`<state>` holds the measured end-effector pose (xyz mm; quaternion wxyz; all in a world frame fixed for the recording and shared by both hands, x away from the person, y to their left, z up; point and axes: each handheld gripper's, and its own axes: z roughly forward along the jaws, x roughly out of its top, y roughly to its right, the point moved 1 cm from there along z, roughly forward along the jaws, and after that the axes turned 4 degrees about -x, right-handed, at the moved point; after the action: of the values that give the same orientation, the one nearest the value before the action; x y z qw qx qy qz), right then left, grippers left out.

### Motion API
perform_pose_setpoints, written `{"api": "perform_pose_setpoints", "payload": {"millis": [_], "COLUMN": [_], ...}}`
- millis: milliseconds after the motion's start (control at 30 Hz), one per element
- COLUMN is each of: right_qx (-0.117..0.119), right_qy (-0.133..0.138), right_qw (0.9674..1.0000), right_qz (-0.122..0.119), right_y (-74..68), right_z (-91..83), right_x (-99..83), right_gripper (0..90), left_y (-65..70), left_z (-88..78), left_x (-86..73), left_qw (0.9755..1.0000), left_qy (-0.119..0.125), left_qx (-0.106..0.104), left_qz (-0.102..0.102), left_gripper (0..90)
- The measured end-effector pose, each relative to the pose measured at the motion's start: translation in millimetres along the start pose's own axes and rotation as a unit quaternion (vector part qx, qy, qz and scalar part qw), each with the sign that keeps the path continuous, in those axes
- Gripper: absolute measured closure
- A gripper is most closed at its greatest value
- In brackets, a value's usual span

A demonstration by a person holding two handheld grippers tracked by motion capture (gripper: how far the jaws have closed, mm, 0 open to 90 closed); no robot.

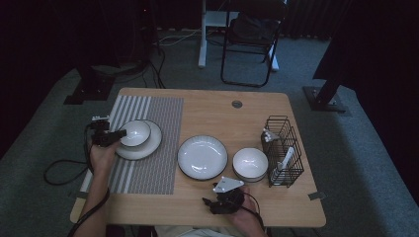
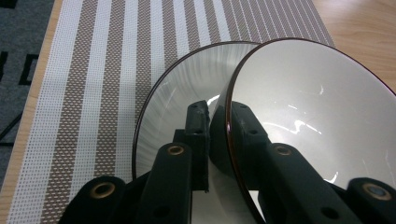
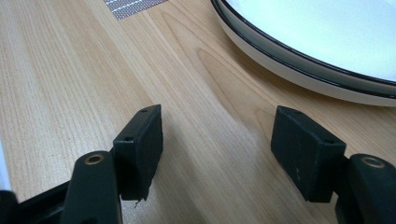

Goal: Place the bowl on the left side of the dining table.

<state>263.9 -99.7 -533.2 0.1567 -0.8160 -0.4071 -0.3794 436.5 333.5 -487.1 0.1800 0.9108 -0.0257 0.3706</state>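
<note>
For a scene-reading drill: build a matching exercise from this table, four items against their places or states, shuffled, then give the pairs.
Items:
1. small bowl
2. wire rack
3. right hand-held gripper
4. striped placemat

Places or states:
A. open above bare wood by the table's near edge
B. under the left plate
C. rim pinched by the left hand-held gripper
D. at the table's right edge, holding white utensils

Pairs: 1-C, 2-D, 3-A, 4-B

We cannot identify the small white items in the black wire rack. The plate runs off the right gripper view's edge. The chair fades into darkness beyond the bench.
</note>
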Motion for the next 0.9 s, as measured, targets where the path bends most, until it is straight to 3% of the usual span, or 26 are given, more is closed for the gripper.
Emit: {"api": "perform_pose_setpoints", "payload": {"millis": [567, 900], "right_qx": [0.000, 0.000], "right_qy": [0.000, 0.000], "right_qw": [1.0000, 1.0000], "right_qz": [0.000, 0.000], "right_y": [0.0, 0.0], "right_z": [0.0, 0.0], "right_x": [0.0, 0.0], "right_gripper": [33.7, 33.7], "left_y": [5.3, 14.0], "left_z": [-10.1, -18.2], "left_x": [7.4, 8.3], "left_qw": [0.9994, 0.9976], "left_qy": [0.018, 0.037], "left_qx": [0.016, 0.027], "left_qz": [0.025, 0.052], "left_gripper": [71.6, 67.8]}}
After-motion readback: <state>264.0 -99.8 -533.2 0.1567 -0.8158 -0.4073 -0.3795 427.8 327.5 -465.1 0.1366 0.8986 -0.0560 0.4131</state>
